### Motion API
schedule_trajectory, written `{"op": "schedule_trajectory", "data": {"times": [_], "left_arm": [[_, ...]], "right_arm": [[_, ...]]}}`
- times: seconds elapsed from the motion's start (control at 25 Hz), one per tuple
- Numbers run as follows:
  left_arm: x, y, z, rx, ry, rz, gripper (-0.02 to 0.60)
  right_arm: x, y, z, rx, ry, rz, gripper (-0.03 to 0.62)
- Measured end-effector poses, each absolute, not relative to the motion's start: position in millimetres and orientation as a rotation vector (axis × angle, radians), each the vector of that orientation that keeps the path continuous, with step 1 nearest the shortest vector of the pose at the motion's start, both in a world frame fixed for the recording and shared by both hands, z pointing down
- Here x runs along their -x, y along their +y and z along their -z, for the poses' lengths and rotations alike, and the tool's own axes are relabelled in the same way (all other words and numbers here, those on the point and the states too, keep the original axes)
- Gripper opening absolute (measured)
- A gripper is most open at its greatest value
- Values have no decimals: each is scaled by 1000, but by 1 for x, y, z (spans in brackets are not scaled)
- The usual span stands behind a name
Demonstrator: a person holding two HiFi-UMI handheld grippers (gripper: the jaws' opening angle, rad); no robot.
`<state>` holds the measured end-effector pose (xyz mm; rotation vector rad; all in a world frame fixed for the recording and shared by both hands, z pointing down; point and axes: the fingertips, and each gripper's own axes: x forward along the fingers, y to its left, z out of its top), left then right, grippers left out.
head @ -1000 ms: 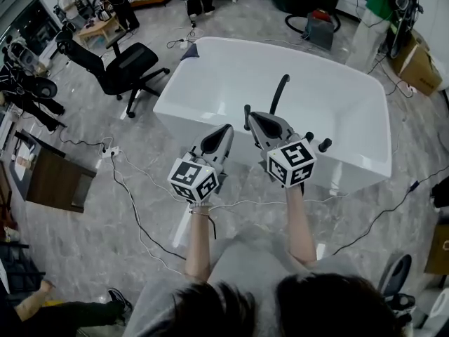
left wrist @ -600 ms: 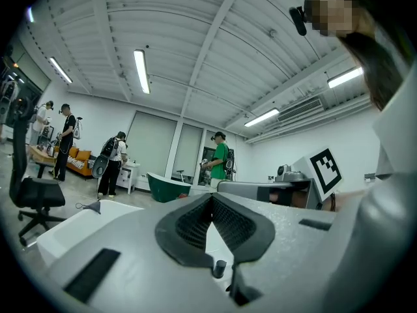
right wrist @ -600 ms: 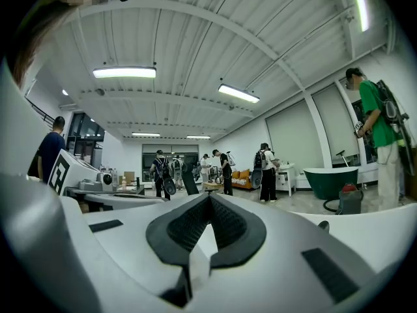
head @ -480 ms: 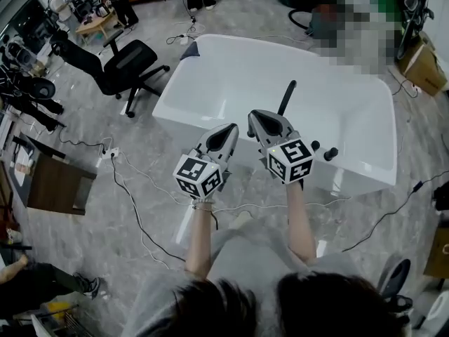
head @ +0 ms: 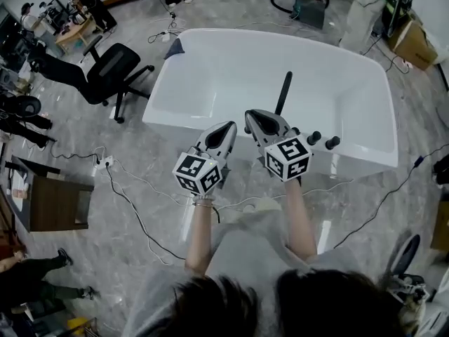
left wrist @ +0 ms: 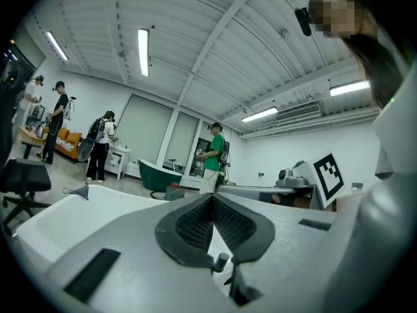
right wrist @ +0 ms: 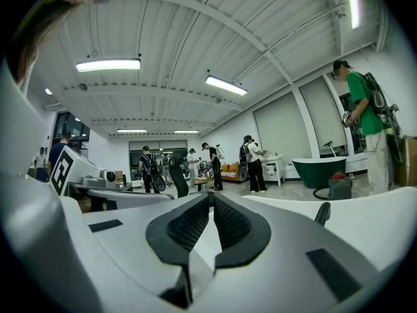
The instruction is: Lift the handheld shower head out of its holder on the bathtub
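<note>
The handheld shower head [head: 283,93] is a slim black wand standing on the near rim of the white bathtub [head: 184,121]. It leans up and away over the basin. In the head view its lower end is hidden behind the right gripper [head: 251,115]. In the right gripper view it shows as a dark curved stub [right wrist: 322,213] to the right of the jaws, against the white tub. Two black knobs [head: 323,140] sit on the same rim just to its right.

The right gripper is closed with nothing in it. Its ribbed pads meet at the tip, and it is held over the tub's near edge, just left of the wand. The left gripper [head: 229,127] is beside it, close to its left and also at the near rim. Its jaws are likewise pressed together and empty [left wrist: 210,198].

A black office chair [head: 116,65] stands on the grey marbled floor [head: 126,258] off the tub's left end. Cables [head: 137,188] trail across that floor, and a brown cabinet [head: 52,203] stands at the far left. Across the room are a dark green tub [right wrist: 319,169] and a person in a green shirt [right wrist: 361,103].
</note>
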<state>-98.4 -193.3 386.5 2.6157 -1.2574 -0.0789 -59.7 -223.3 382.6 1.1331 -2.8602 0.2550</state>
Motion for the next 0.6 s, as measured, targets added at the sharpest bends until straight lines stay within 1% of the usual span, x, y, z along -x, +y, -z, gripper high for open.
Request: {"op": "schedule_trajectory", "data": {"times": [0.2, 0.28, 0.6], "left_arm": [[93, -202, -408, -2599, -1204, 44, 5], [95, -206, -416, -2590, -1197, 30, 5], [105, -224, -451, -2543, -1198, 4, 5]], "right_arm": [[55, -238, -411, -1189, -2806, -296, 3], [56, -246, -419, -1195, -2794, -303, 31], [61, -266, -458, -1160, -2736, -321, 72]]}}
